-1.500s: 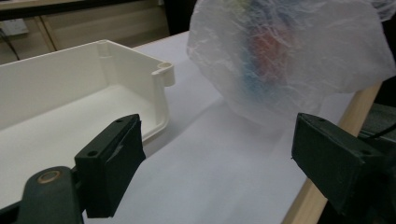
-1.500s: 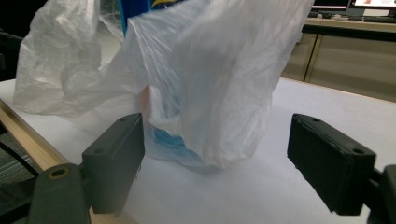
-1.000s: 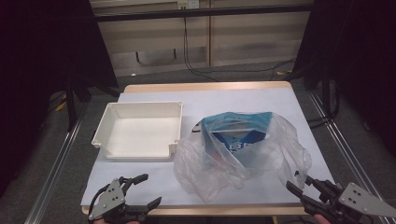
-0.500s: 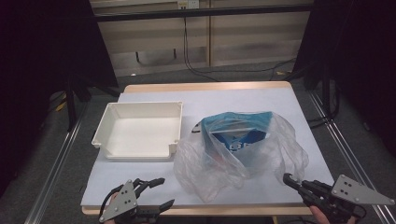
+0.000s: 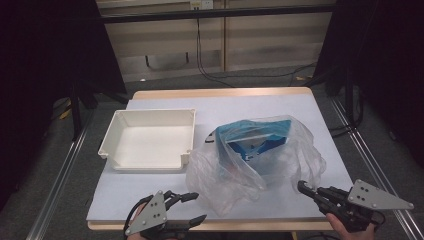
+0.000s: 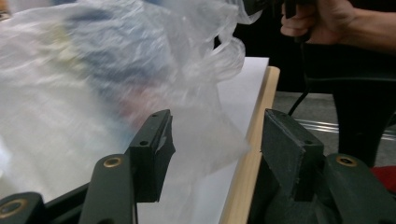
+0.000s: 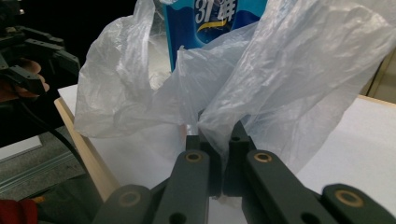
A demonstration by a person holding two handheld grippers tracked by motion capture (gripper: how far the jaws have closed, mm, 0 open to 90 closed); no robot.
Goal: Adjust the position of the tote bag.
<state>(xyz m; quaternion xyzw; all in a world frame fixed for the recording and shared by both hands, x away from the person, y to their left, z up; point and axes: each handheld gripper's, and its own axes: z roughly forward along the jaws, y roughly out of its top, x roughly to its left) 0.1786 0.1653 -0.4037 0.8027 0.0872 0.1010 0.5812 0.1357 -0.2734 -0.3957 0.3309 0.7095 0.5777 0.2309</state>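
A clear plastic bag (image 5: 235,172) lies crumpled at the table's middle right, with a blue package (image 5: 260,135) inside it. My right gripper (image 5: 302,186) sits at the bag's near right corner. In the right gripper view it (image 7: 219,135) is shut on a fold of the bag (image 7: 289,70), below the blue package (image 7: 210,18). My left gripper (image 5: 198,207) is at the front edge, just left of the bag. Its jaws have just been closing and stand open (image 6: 217,140), with the bag's (image 6: 70,84) loose edge between them and untouched by the pads.
An empty white tray (image 5: 145,165) stands at the table's left, beyond my left gripper. The table (image 5: 250,102) has a pale cover and a wooden front edge. A metal frame rail runs down each side. A hand (image 6: 322,18) holds the right gripper.
My left gripper has moved right toward the bag and its jaws have narrowed. My right gripper's jaws have shut on the bag's edge while staying nearly in place.
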